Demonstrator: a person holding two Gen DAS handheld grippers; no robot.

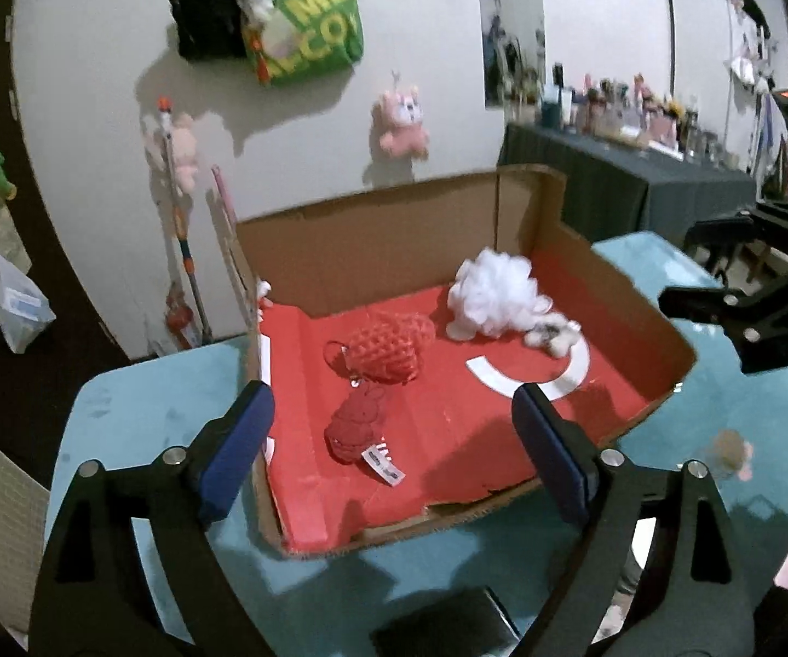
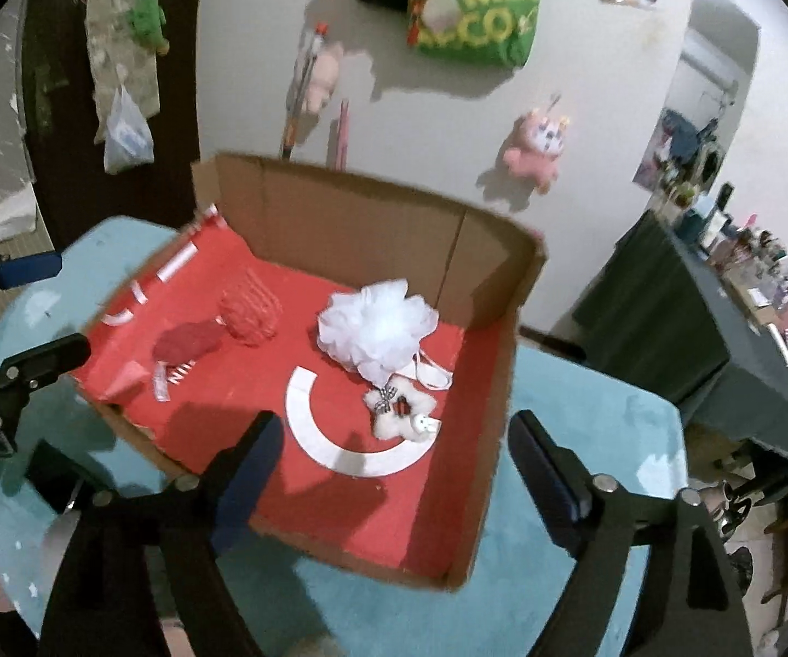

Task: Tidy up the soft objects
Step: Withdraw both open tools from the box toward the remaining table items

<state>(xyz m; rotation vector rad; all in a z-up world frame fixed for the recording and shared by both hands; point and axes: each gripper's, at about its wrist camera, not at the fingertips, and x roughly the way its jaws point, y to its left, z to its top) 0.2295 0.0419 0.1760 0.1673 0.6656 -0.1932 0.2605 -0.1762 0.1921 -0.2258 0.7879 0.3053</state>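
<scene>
White wall behind a teal table. Hung on the wall — a green bag, a black bag, two pink plush toys. At right, a dark-draped sideboard crowded with bottles. Dark doorframe at left; doorway at far right. Lighting dim.

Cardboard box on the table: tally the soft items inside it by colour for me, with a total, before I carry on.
Inside the cardboard box:
Red: 2, the red knitted pouch and the red plush toy
White: 2, the white mesh pouf and the small white plush
Total: 4
</scene>
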